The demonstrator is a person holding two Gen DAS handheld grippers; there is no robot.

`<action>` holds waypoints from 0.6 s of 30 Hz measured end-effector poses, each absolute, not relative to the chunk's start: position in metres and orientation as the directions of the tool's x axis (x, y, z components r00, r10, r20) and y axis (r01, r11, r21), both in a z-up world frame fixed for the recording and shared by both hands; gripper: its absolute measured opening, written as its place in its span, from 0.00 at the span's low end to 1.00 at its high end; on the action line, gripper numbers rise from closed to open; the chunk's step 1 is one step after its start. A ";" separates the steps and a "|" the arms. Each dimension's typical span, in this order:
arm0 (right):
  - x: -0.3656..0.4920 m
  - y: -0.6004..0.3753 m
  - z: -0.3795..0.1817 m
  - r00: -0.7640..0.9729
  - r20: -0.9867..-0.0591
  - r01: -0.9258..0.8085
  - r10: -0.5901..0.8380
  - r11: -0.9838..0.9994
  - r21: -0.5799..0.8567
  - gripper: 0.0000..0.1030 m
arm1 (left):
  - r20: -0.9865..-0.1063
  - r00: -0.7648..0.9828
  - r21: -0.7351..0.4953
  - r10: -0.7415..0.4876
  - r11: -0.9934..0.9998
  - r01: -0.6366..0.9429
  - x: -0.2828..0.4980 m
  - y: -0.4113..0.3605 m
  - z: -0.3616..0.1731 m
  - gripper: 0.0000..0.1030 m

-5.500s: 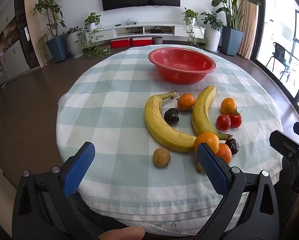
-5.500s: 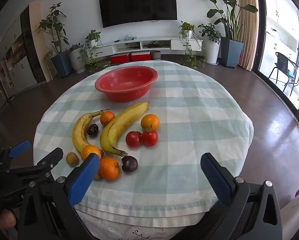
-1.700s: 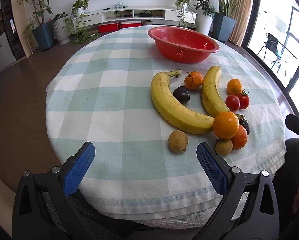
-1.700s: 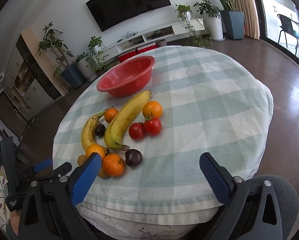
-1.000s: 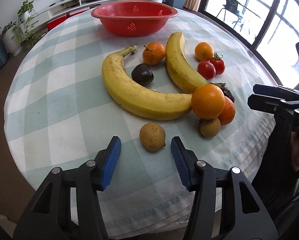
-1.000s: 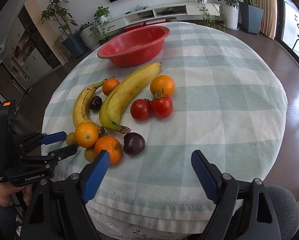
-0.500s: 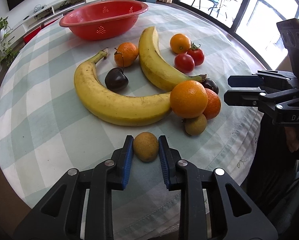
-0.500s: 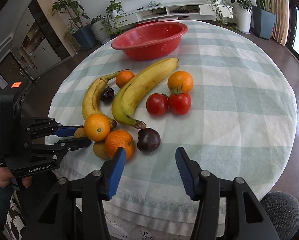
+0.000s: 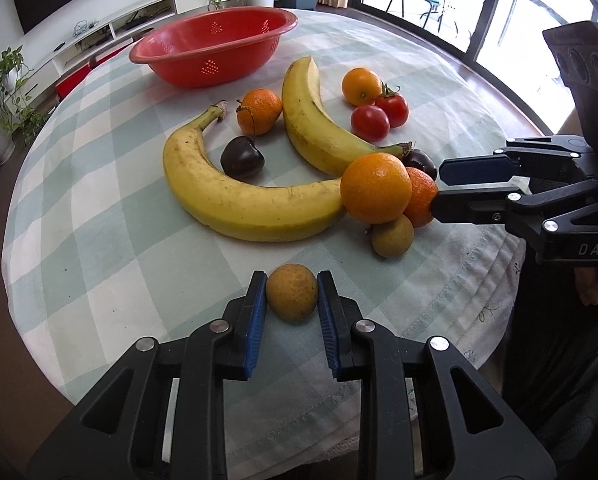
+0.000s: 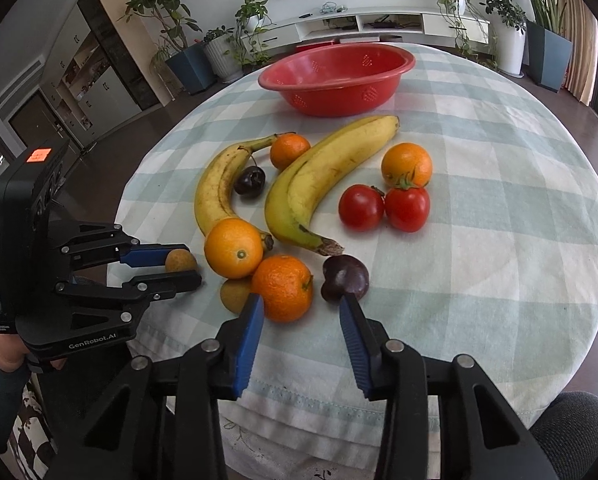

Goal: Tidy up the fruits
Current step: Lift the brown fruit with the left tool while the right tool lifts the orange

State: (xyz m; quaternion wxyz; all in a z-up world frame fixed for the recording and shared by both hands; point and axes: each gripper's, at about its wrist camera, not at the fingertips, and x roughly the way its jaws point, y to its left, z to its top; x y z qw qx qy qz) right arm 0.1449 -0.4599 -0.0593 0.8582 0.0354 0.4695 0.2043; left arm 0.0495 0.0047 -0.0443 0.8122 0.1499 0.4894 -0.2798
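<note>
My left gripper [image 9: 292,300] is shut on a small tan round fruit [image 9: 292,298] at the near edge of the checked tablecloth [image 9: 99,216]; the right wrist view shows the same fruit [image 10: 180,261] between the left gripper's fingers. My right gripper [image 10: 301,312] is closing just in front of a mandarin [image 10: 283,288], with a dark plum [image 10: 345,278] by its right fingertip. The pads do not press on either. Two bananas [image 10: 323,176], an orange [image 10: 233,248], two tomatoes [image 10: 383,208] and other small fruits lie nearby. A red colander bowl [image 10: 339,80] stands at the back.
Another small tan fruit [image 9: 392,236] lies under the orange [image 9: 375,188]. A second plum [image 9: 241,157] and a mandarin [image 9: 259,111] sit between the bananas. The round table's edge is close below both grippers. A person's hand [image 10: 3,352] holds the left gripper.
The left jaws have closed onto the small tan fruit. The right gripper has moved in toward the mandarin and plum, and its jaws have narrowed a lot.
</note>
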 end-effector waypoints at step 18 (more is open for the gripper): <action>0.154 -0.432 -0.059 0.454 -0.833 -0.345 0.316 0.925 0.162 0.37 | -0.844 0.372 -0.129 -0.386 0.819 0.559 0.040 0.020 -0.037 0.23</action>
